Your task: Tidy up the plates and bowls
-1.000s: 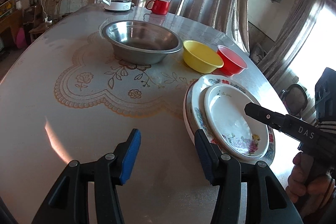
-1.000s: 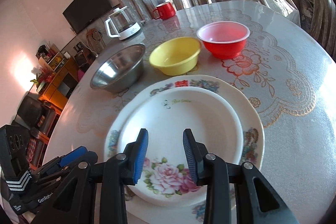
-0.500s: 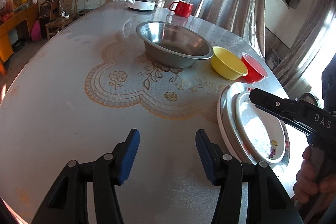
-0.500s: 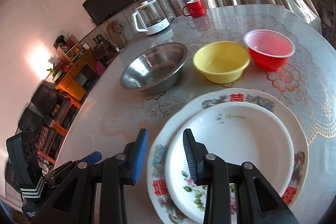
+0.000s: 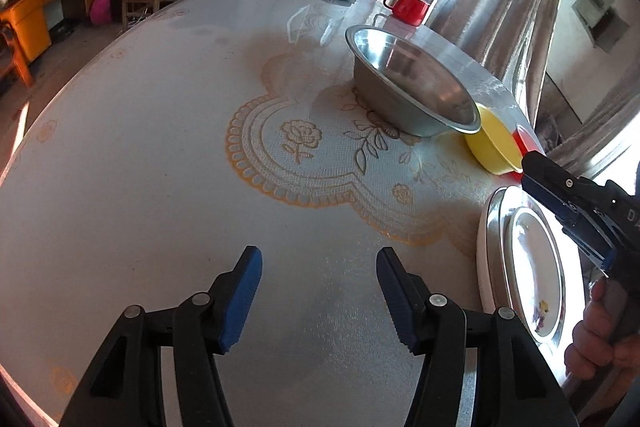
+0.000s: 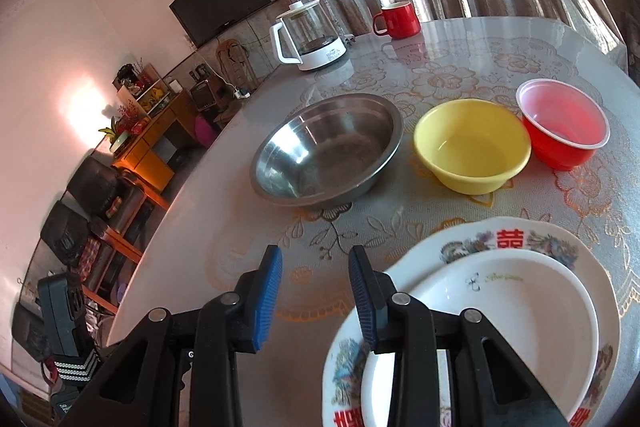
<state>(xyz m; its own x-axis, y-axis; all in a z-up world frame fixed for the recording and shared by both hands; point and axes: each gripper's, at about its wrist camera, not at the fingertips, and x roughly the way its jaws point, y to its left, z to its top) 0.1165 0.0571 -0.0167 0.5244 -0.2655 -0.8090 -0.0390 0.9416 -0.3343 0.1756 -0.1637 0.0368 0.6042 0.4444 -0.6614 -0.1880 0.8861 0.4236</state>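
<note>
Plates are stacked: small white floral plate (image 6: pixel 500 323) sits inside large rimmed plate (image 6: pixel 516 239) at the near right of the bench (image 5: pixel 160 187). The three bowls stand apart in a row behind them: steel bowl (image 6: pixel 326 151), yellow bowl (image 6: pixel 472 145), red bowl (image 6: pixel 562 123). Judgement: nesting the bowls is the step left.

Left hand-held gripper (image 5: pixel 318 291): released, nothing between the pads, jaws have just been opening further. It hangs over bare bench; steel bowl (image 5: pixel 412 87) lies ahead and to its right, well apart.

Right hand-held gripper (image 6: pixel 314 299): partly parted, empty. Its right finger overlaps the near-left rim of the large plate in the right wrist view; contact cannot be told. Bowls lie ahead of it, steel bowl closest, yellow and red further right.

Risks, as judged:
- Steel bowl wall is smooth and sloped; a pinch on the thin rim may slip or tip the bowl.
- Bench cover is glossy; a push rather than a lift may slide a light plastic bowl into its neighbour. Yellow and red stand just beside each other.
- Right finger near the plate rim could knock the stack if swung sideways.
- Red mug (image 6: pixel 396 19) and glass kettle (image 6: pixel 310 35) stand at the far edge, well apart from the bowls; low risk.
</note>
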